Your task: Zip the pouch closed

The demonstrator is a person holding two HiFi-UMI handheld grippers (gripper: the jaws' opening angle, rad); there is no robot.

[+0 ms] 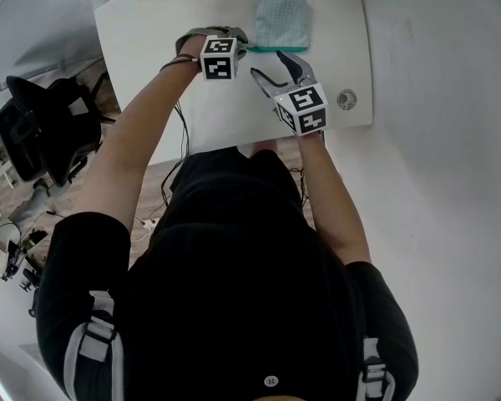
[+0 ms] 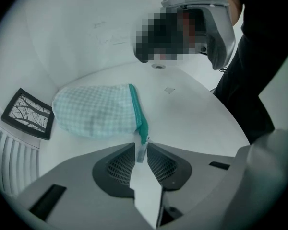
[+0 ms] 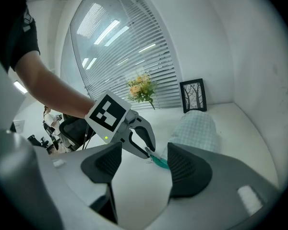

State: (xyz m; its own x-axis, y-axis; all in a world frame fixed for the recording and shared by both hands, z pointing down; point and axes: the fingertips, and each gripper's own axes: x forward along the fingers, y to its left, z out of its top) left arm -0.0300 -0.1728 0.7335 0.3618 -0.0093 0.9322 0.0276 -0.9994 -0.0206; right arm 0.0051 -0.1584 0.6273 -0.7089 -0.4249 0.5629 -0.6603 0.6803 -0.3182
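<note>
head view, left gripper (image 1: 244, 47): tips down at the end of the zipper edge of the checked pouch (image 1: 282, 19), which lies on the white table (image 1: 150, 40)
head view, right gripper (image 1: 271, 63): just beside the left one, near side of the pouch
left gripper view, jaws: nearly together, pinching the zipper pull (image 2: 141, 151) at the tips
left gripper view, pouch: just ahead of the jaws and to the left; teal zipper (image 2: 138, 110) runs straight away from the tips
right gripper view, jaws: wide apart, nothing between the pads
right gripper view, ahead: left gripper's tips show in the gap; pouch ahead-right; flowers (image 3: 141, 90) far beyond
</note>
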